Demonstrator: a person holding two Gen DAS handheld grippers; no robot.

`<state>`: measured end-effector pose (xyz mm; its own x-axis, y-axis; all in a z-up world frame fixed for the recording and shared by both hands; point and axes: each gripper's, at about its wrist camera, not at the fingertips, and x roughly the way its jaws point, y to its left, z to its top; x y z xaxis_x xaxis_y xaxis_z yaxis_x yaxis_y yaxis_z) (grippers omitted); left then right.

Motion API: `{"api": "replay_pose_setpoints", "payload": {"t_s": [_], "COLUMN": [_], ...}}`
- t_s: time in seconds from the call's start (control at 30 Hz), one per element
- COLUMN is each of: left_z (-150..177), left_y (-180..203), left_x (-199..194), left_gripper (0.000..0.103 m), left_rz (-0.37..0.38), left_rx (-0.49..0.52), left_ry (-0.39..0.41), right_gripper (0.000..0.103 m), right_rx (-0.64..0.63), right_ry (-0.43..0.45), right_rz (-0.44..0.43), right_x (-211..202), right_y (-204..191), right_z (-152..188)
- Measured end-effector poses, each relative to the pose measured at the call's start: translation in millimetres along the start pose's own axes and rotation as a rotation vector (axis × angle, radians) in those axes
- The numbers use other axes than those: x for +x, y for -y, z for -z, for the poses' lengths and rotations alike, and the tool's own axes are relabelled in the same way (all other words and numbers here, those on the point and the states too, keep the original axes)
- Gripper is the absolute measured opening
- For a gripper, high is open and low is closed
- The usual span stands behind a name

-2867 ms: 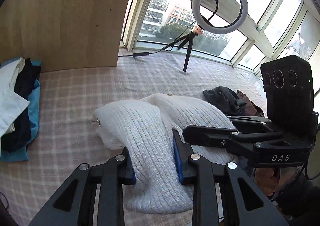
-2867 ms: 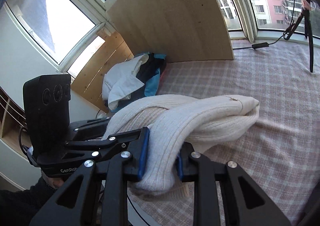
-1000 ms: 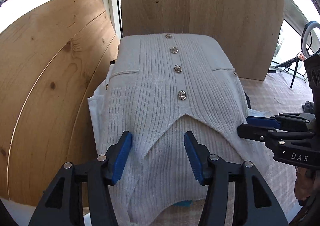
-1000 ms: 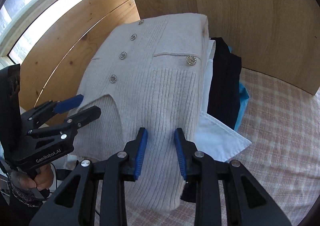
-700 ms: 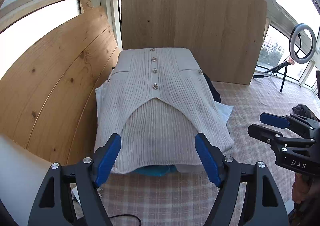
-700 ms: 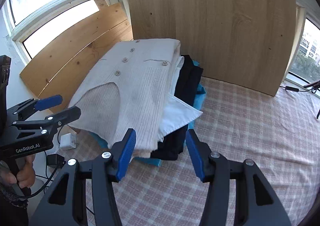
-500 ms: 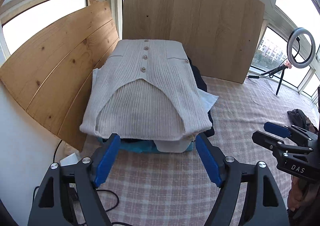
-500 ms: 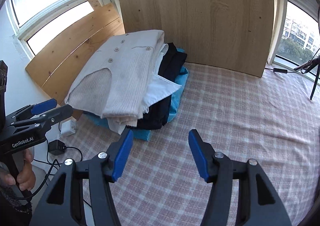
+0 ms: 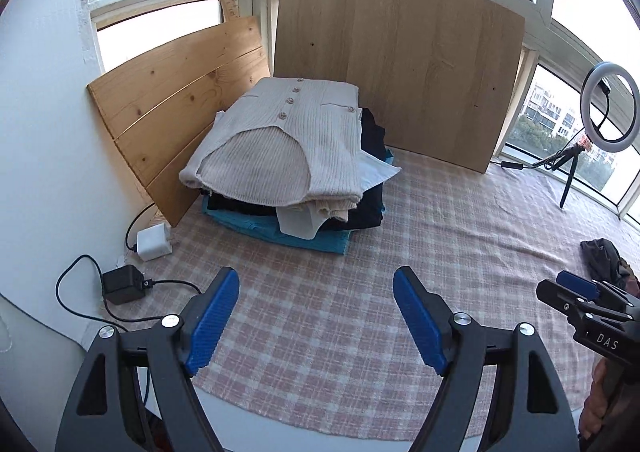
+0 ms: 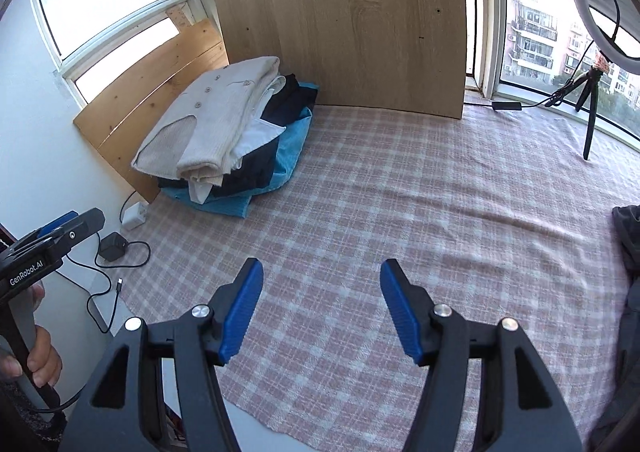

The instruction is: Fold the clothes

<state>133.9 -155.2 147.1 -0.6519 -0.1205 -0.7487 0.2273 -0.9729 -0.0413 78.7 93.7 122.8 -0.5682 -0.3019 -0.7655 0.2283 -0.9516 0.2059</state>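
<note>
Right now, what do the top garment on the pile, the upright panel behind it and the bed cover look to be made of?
Cream cardigan: ribbed knit, likely wool or acrylic, matte, with small shiny buttons that could be metal. Upright panel: smooth, light wood-grain board, possibly laminate, with small drilled holes. Bed cover: thin woven fabric, pink and white check, matte, lightly wrinkled.

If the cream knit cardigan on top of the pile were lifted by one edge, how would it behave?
The cream knit cardigan would probably flop and unfold; its ribbed knit already sags over the pile. Likely light. Its stray corner may drag.
</note>
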Motion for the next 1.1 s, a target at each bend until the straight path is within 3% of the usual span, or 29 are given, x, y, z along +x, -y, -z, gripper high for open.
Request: {"api": "replay_pose_setpoints", "payload": {"t_s": [0.37,1.1], "left_z": [39,41], "left_y": [22,30], "left_x": [-31,-49], "left_gripper": [0.078,0.078], "left_rz": [-0.045,-0.027], "left_rx": [-0.041,-0.047], "left_ry": [-0.016,0.006], "right_gripper": [0.060,0.061], "right_rx": [-0.041,-0.022], "right_ry": [-0.018,-0.010], "right_rz": [-0.069,-0.092], "right_x": [-21,-34], "right_y": [16,28], "right_z": [30,35]}}
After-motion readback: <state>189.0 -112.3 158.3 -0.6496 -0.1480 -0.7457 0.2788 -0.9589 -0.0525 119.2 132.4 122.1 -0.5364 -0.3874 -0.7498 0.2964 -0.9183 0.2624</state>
